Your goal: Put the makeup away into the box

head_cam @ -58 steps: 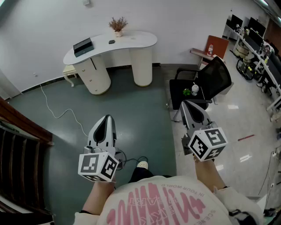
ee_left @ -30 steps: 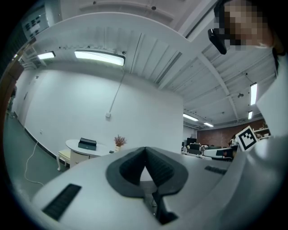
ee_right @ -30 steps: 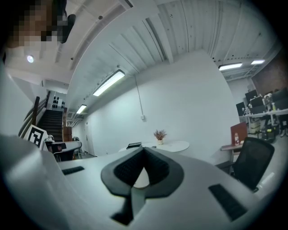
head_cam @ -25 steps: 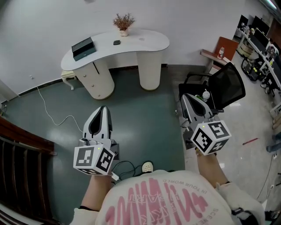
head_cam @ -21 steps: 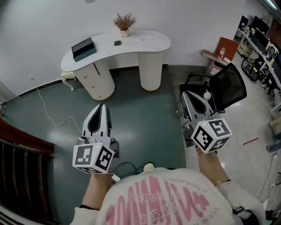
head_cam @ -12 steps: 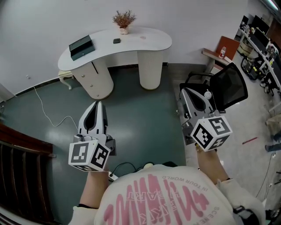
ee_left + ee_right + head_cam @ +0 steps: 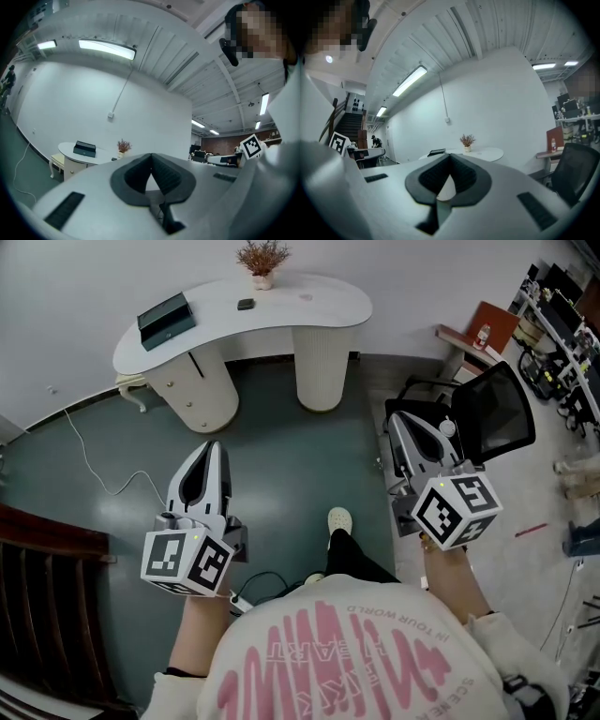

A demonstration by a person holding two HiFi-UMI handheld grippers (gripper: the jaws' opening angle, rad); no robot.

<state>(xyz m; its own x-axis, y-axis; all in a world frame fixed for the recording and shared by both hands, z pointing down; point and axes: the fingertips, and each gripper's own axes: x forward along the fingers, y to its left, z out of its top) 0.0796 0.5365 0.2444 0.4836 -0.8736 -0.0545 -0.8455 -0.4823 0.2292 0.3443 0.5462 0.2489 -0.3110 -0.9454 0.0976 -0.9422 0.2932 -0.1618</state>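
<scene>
A dark teal box (image 7: 166, 321) lies on the left end of a white curved desk (image 7: 309, 310) across the room. A small dark item (image 7: 246, 304) lies near the desk's middle; what it is I cannot tell. My left gripper (image 7: 214, 448) is held level over the green floor, well short of the desk, shut and empty. My right gripper (image 7: 401, 420) is held alongside it, also shut with nothing in it. In the left gripper view the left gripper (image 7: 151, 155) has its jaws meeting, with the box (image 7: 85, 149) far beyond. In the right gripper view the right gripper (image 7: 450, 155) is likewise closed.
A dried plant in a pot (image 7: 262, 256) stands at the desk's back edge. A black office chair (image 7: 487, 418) sits right of my right gripper. A white cable (image 7: 94, 465) trails over the floor. A dark wooden stair rail (image 7: 37, 549) runs along the left. My shoe (image 7: 339, 519) is stepping forward.
The desk has drawn closer and shifted up in the head view. Both grippers travelled forward with me, still shut. A shoe now shows ahead of my body.
</scene>
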